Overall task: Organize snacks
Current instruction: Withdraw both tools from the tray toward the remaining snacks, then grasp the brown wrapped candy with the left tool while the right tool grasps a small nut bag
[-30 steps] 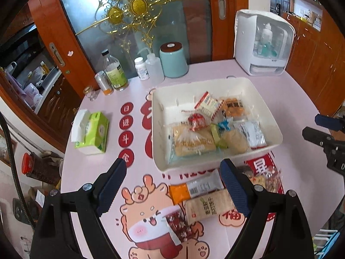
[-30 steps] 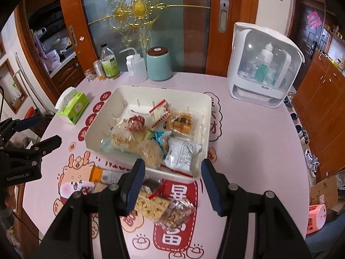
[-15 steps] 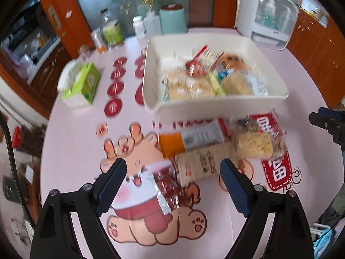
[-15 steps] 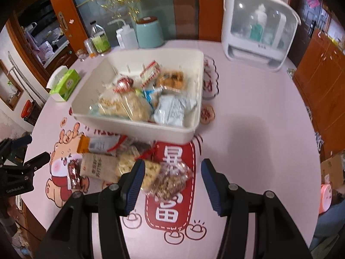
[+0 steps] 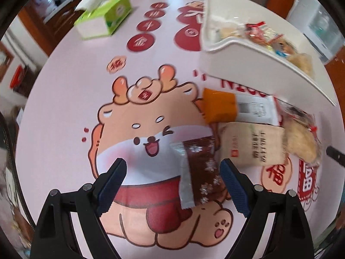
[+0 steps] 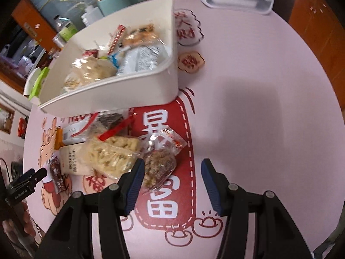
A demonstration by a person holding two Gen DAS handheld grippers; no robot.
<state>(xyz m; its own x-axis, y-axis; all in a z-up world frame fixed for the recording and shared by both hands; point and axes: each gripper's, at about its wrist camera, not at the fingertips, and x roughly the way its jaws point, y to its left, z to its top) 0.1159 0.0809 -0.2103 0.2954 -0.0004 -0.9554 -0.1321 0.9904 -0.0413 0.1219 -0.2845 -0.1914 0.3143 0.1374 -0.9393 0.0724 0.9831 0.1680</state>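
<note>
My left hand-held gripper (image 5: 172, 172) gapes around the dark red snack packet (image 5: 199, 170) at lower centre, my right hand-held gripper (image 6: 171, 177) spread beside the clear nut bag (image 6: 159, 164)

Two handheld grippers, each seen from its own wrist camera, both low and angled down toward the counter; the left gripper (image 5: 172, 177) has its jaws spread wide, black arms ending in blue ribbed pads (image 5: 113, 183), nothing clamped between them; the right gripper (image 6: 171, 179) also has its jaws parted, a narrower gap, blue pads (image 6: 134, 185) gripping nothing; in the right wrist view the left gripper's black tips (image 6: 32, 176) show at the far left edge.
</note>
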